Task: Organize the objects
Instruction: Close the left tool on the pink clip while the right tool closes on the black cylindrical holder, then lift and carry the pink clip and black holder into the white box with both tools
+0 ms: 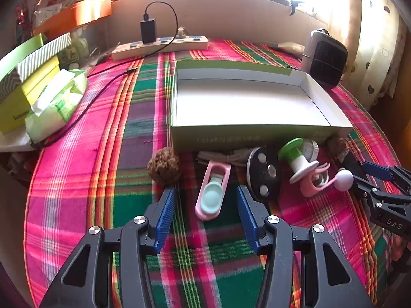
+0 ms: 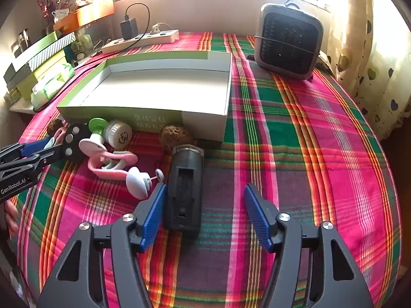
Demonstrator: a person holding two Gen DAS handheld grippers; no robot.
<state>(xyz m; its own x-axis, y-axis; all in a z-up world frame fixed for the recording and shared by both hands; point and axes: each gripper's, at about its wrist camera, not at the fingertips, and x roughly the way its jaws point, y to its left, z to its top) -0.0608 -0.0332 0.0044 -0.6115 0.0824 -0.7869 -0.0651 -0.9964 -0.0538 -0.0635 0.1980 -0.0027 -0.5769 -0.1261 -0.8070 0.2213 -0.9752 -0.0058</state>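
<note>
An open, empty green-and-white box (image 1: 244, 102) (image 2: 154, 87) lies on the plaid cloth. Small items lie in front of it: a pink holder with a teal disc (image 1: 212, 192), a brown walnut (image 1: 164, 169), a black disc (image 1: 262, 174), a green-white spool (image 1: 295, 156) (image 2: 96, 133), a pink clip (image 2: 110, 164) and a black cylinder (image 2: 186, 187). My left gripper (image 1: 206, 197) is open, its fingers either side of the pink holder's near end. My right gripper (image 2: 203, 200) is open, the black cylinder between its fingers, near the left one.
A small heater (image 2: 290, 41) stands at the back right. A power strip with a charger (image 1: 159, 43) lies along the back wall. Stacked boxes (image 1: 23, 77) and a tissue pack (image 1: 56, 100) sit at the left. A second walnut (image 2: 174, 133) rests against the box front.
</note>
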